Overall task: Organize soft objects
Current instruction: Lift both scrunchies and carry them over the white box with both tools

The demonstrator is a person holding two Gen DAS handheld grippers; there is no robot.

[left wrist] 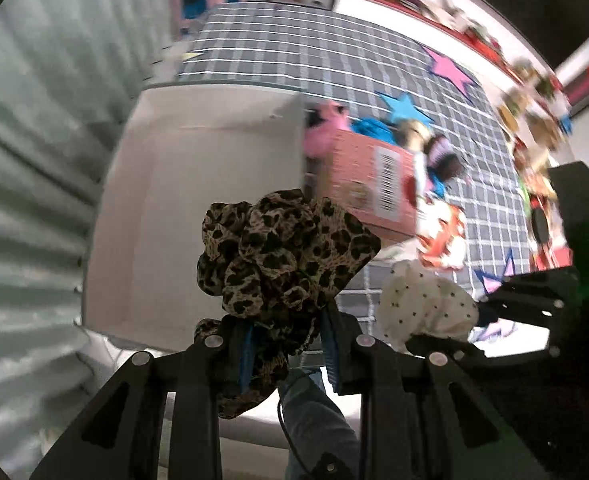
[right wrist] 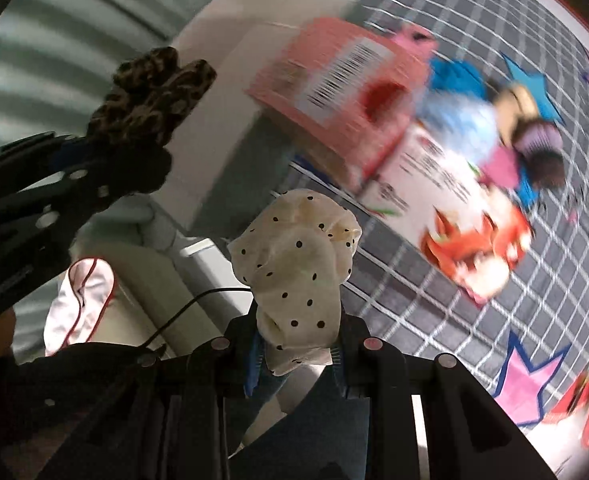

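Observation:
My left gripper is shut on a leopard-print scrunchie and holds it in the air in front of an open white box. My right gripper is shut on a cream scrunchie with black dots, also held in the air. In the left wrist view the cream scrunchie and the right gripper show at the right. In the right wrist view the leopard scrunchie and the left gripper show at the upper left. Both views are motion-blurred.
A pink cardboard box holding soft toys stands right of the white box on a grey checked cloth with star shapes. A printed carton lies beside it. A pale curtain hangs at the left.

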